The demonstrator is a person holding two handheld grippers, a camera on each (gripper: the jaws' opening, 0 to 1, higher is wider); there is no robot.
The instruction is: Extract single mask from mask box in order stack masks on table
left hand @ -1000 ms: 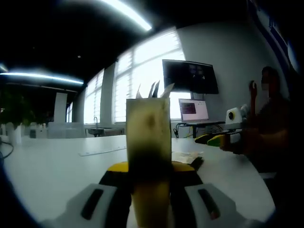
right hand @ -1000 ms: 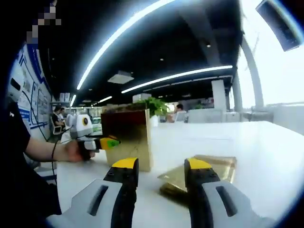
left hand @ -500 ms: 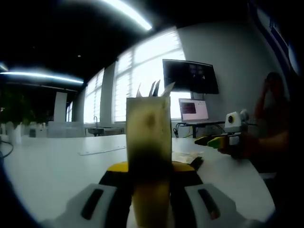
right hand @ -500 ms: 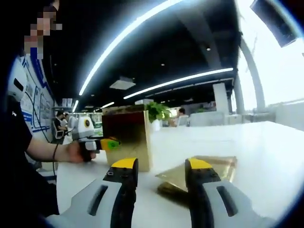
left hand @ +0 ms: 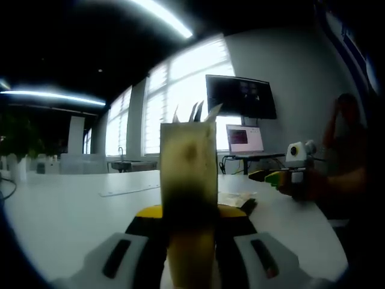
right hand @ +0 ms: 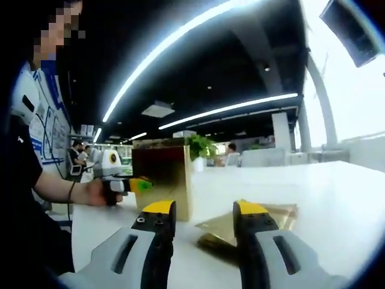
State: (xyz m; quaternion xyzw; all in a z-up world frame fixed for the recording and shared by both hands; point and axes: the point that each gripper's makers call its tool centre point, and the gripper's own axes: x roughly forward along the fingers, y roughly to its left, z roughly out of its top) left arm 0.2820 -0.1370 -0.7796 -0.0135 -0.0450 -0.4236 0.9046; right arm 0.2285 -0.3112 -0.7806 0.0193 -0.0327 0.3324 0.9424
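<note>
Mask box [left hand: 187, 174] stands upright on the surface [left hand: 66, 211], clamped in my left tool [left hand: 187, 212]. Beside the box, masks [right hand: 252, 220] already lie stacked; my right tool [right hand: 197, 212] hovers over them, jaws apart, empty. More likely remain inside.

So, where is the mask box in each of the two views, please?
Left gripper view: the mask box stands upright at the centre, clamped between this hand-held gripper's jaws.
Right gripper view: the box stands left of centre on the table, held by the left hand-held gripper.
Shared landmark: the white table.
</note>
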